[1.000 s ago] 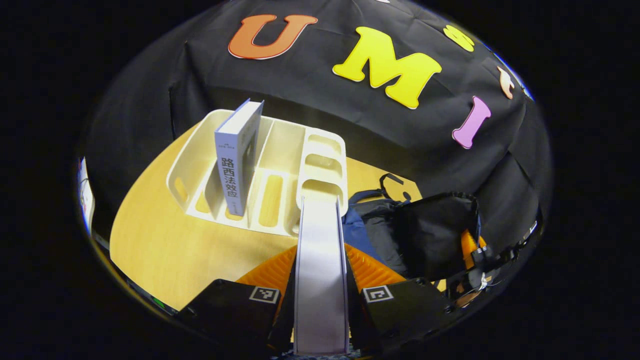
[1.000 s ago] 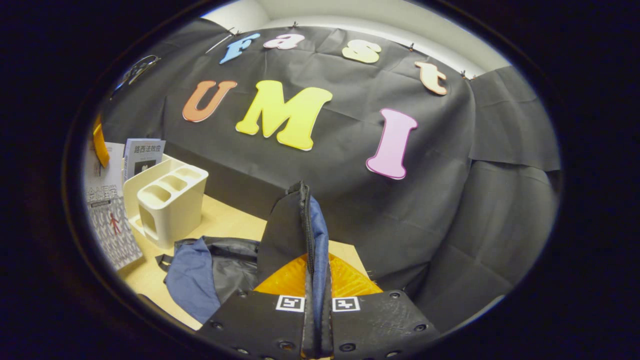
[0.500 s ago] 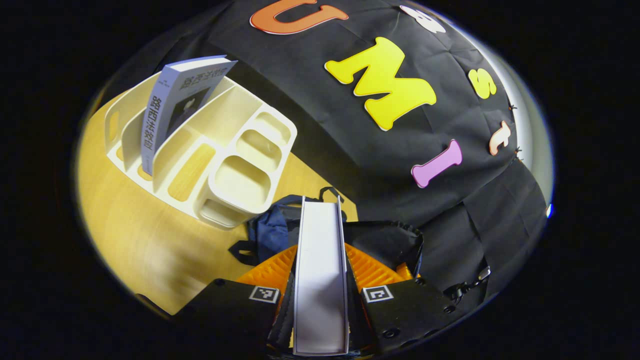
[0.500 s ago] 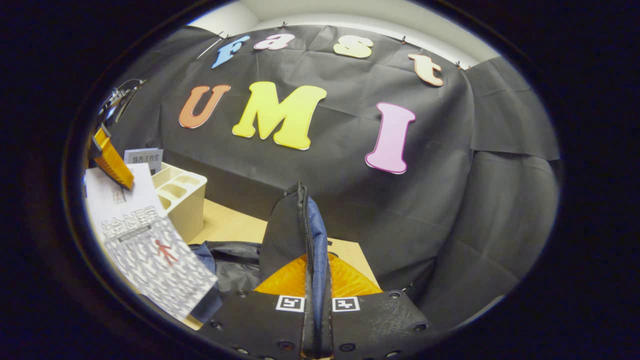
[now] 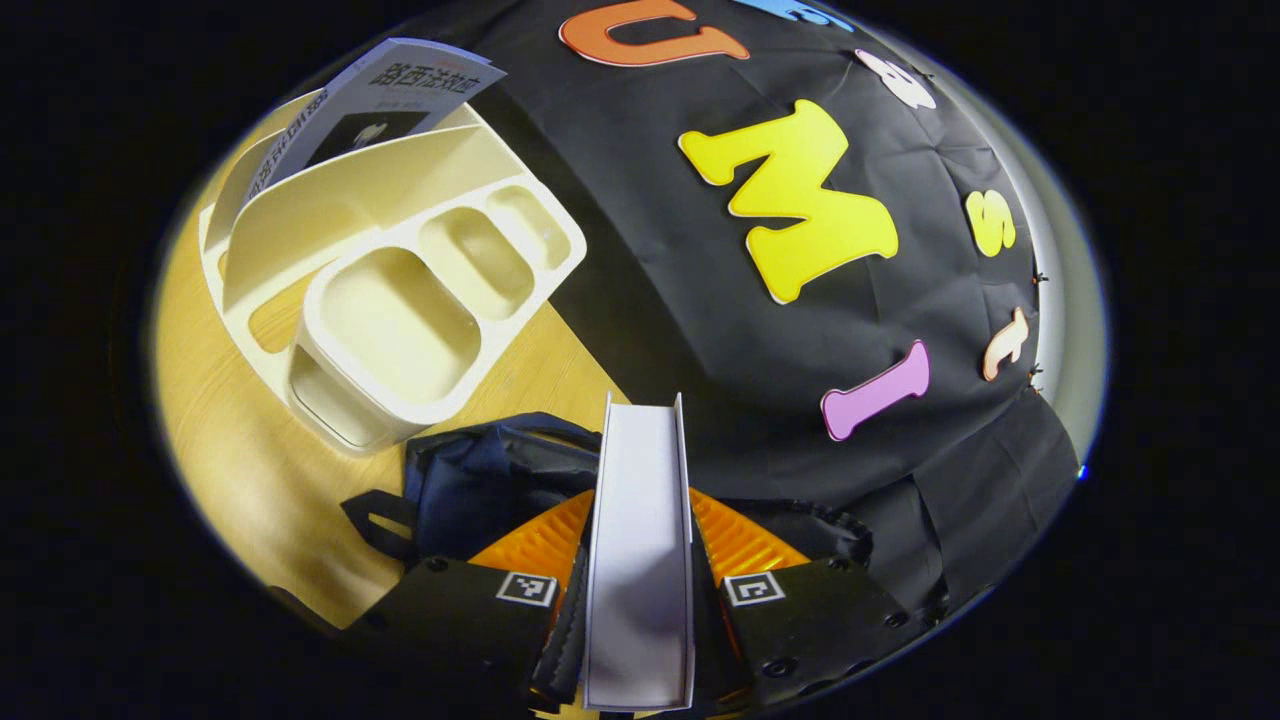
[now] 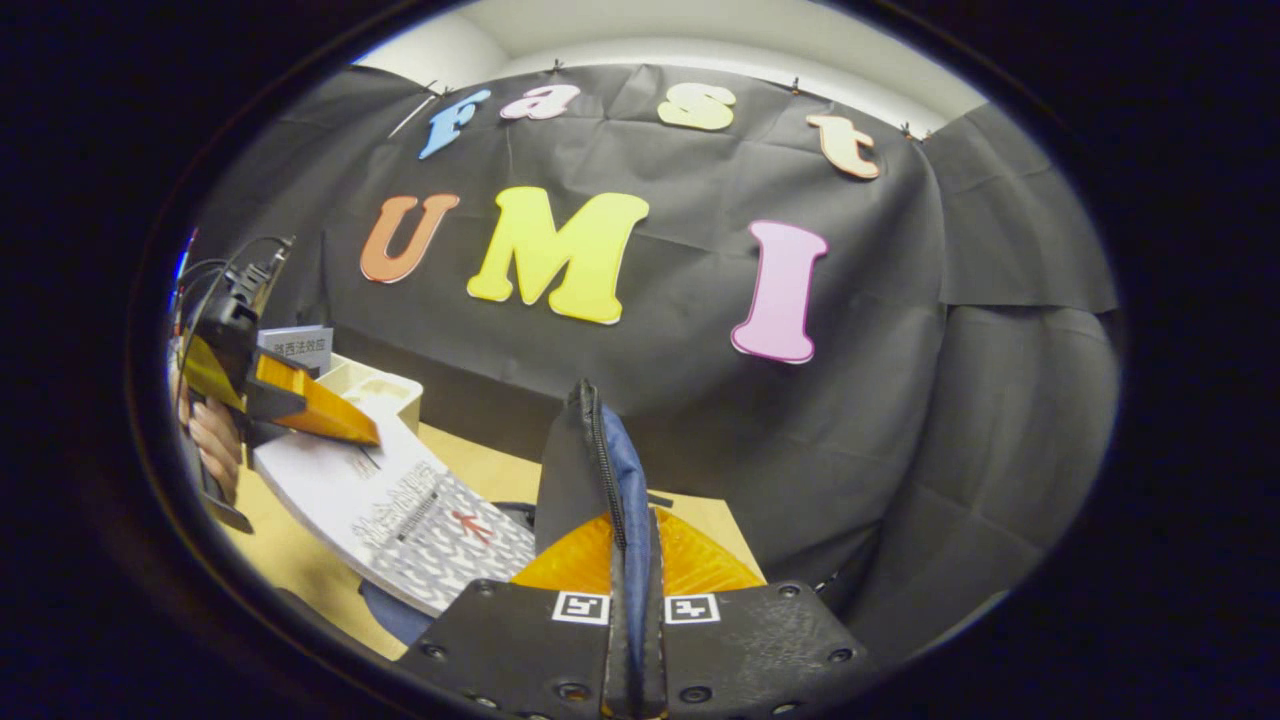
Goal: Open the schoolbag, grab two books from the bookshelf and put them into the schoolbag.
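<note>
A white book (image 5: 640,560) is held edge-on above the dark blue schoolbag (image 5: 490,480), which lies open on the desk beside the cream bookshelf (image 5: 400,290), where a second grey book (image 5: 380,100) stands tilted.

Cream bookshelf (image 5: 400,300), navy-and-black schoolbag (image 5: 490,480), grey-patterned white book (image 6: 400,510), light wooden table (image 5: 230,440).

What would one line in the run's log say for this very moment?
left gripper: shut on first book, over schoolbag | right gripper: shut on schoolbag's zipper edge | second book: in bookshelf
</note>
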Demonstrator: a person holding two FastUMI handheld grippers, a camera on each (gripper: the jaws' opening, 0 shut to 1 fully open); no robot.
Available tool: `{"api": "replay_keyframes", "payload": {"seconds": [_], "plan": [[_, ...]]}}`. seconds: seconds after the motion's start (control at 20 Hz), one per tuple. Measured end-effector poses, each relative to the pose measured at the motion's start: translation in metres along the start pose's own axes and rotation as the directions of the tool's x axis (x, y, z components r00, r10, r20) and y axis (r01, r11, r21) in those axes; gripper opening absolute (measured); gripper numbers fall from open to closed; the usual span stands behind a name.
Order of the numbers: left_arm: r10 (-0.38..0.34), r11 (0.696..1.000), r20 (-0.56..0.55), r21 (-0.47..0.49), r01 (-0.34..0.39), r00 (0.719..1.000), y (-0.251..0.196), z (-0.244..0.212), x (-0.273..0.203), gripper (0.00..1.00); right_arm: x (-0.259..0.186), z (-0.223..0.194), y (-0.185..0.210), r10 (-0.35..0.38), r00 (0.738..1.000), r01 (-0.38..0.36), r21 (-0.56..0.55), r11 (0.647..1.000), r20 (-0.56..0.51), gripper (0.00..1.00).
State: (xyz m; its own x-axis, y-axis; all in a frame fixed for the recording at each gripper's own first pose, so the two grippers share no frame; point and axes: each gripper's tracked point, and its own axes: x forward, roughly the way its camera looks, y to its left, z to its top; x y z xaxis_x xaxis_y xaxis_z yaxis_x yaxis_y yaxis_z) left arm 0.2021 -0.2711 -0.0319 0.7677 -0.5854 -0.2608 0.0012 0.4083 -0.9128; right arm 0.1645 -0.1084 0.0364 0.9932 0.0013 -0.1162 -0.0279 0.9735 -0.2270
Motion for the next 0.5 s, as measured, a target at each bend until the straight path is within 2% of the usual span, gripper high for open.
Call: {"api": "replay_keyframes", "payload": {"seconds": [0.1, 0.25, 0.35, 0.5], "plan": [[0.000, 1.000, -0.032, -0.024, -0.001, 0.999, -0.004, -0.019, 0.020, 0.47, -0.004, 0.006, 0.003, 0.008, 1.000, -0.008, -0.012, 1.000, 0.018, 0.02], [0.024, 1.000, -0.082, -0.010, -0.025, 0.996, 0.005, -0.054, 0.046, 0.47, -0.005, 0.010, 0.006, 0.018, 0.999, -0.017, -0.017, 1.000, 0.028, 0.02], [0.054, 0.998, -0.112, 0.048, -0.048, 0.992, 0.014, -0.077, 0.055, 0.47, -0.007, 0.012, 0.005, 0.019, 0.999, -0.019, -0.012, 1.000, 0.035, 0.02], [0.060, 0.990, -0.052, 0.130, -0.053, 0.997, 0.015, -0.090, 0.060, 0.47, -0.012, 0.018, 0.008, 0.031, 0.998, -0.031, 0.005, 0.999, 0.055, 0.02]]}}
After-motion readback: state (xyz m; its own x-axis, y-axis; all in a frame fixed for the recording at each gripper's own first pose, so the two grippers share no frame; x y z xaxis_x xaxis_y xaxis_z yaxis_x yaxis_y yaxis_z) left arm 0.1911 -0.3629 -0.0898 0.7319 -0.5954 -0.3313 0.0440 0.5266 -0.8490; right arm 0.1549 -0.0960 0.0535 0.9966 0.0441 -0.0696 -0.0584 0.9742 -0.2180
